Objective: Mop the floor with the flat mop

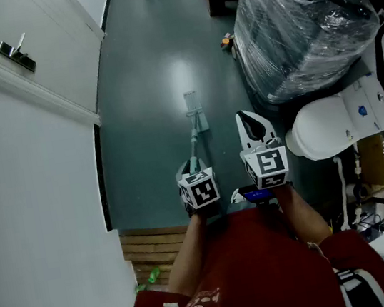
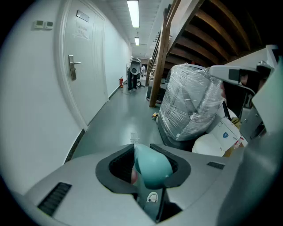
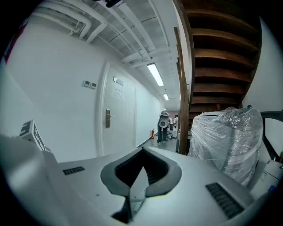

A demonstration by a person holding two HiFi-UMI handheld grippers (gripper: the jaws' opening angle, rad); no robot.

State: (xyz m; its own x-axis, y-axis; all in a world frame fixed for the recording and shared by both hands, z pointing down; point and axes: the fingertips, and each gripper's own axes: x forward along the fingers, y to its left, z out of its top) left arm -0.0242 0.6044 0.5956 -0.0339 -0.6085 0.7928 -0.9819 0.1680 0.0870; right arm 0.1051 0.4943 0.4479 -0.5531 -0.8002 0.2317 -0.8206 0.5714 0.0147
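The dark grey-green floor [image 1: 145,84] runs as a long corridor from near to far. A white wall [image 1: 28,211] edges it on the left, and a white panelled door [image 1: 50,34] with a metal lever handle [image 1: 16,54] is set into that wall farther along. On the right, a large bulk wrapped in clear plastic film [image 1: 300,16] narrows the lane. Nearer than it stands a white rounded plastic casing [image 1: 331,120]. The near edge of the floor meets a wooden slatted step [image 1: 146,254]. The bare strip of floor between the wall and the wrapped bulk is the open room, and it widens toward the far end.

The flat mop [image 1: 194,138] lies in the middle of that strip. Its long axis runs near to far, tilting slightly to the right as it goes away. Its small pale flat head [image 1: 193,105] rests on the floor at the far end, apart from both the wall and the wrapped bulk. Its thin pole rises back toward the person.

The left gripper [image 1: 193,167] is clamped on the mop's teal grip [image 2: 151,167]. The dark pads [image 2: 117,167] press both sides of the grip, whose rounded end stands up between them, and the head shows just beyond the fingertips. The right gripper [image 1: 245,115] hangs just to the right of the pole without touching it. In the right gripper view its fingers [image 3: 152,172] meet at their tips and hold nothing.
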